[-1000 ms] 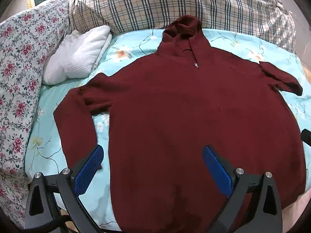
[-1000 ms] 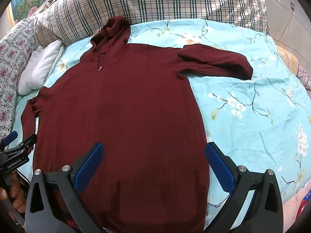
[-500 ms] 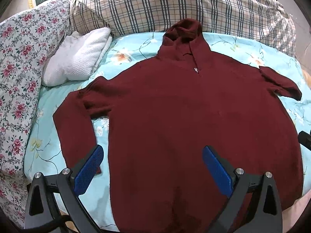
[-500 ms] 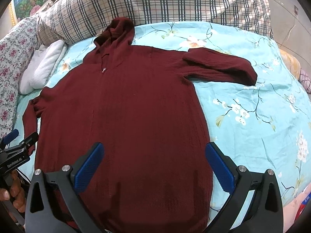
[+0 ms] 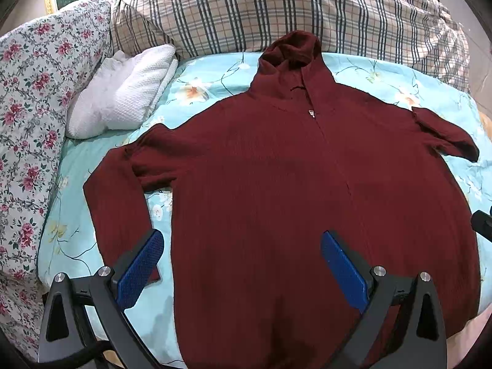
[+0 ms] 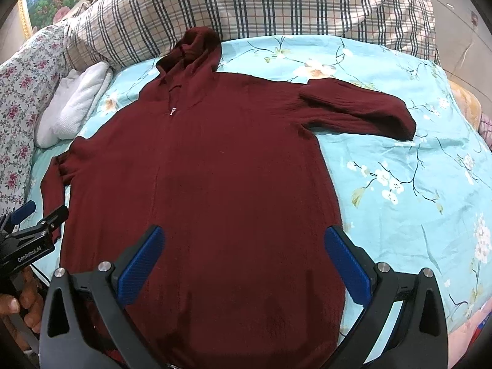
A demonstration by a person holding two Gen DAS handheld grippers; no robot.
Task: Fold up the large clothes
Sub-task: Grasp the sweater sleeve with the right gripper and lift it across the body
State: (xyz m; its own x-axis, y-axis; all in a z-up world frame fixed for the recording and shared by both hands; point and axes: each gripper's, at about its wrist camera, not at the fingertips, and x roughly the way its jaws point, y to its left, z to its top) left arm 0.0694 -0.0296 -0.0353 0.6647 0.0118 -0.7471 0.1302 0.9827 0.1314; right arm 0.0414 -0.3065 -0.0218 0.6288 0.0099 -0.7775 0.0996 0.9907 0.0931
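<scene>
A maroon hooded sweater (image 5: 292, 190) lies face up and spread flat across the middle of a bed (image 6: 415, 190) covered in a pale blue floral sheet, its hood at 12 o'clock against a plaid quilt (image 5: 276, 9). No fold is yet made: the job stands at its opening step. The left gripper (image 5: 240, 264) hangs over the hem at 6 o'clock, jaws wide and holding nothing; the right gripper (image 6: 243, 261) hangs beside it over the same lower edge, jaws equally wide and empty. The garment's left sleeve (image 5: 117, 203) runs down along the body toward 8 o'clock, while the right sleeve (image 6: 363, 110) stretches out toward 2 o'clock, clear of the body. A folded white towel (image 5: 123, 92) sits at 10 o'clock, just off the shoulder, beside a rose-print pillow (image 5: 27, 107). The next move likely calls for each gripper to close on a sleeve or side edge and carry it inward across the chest, keeping the knit smooth.
</scene>
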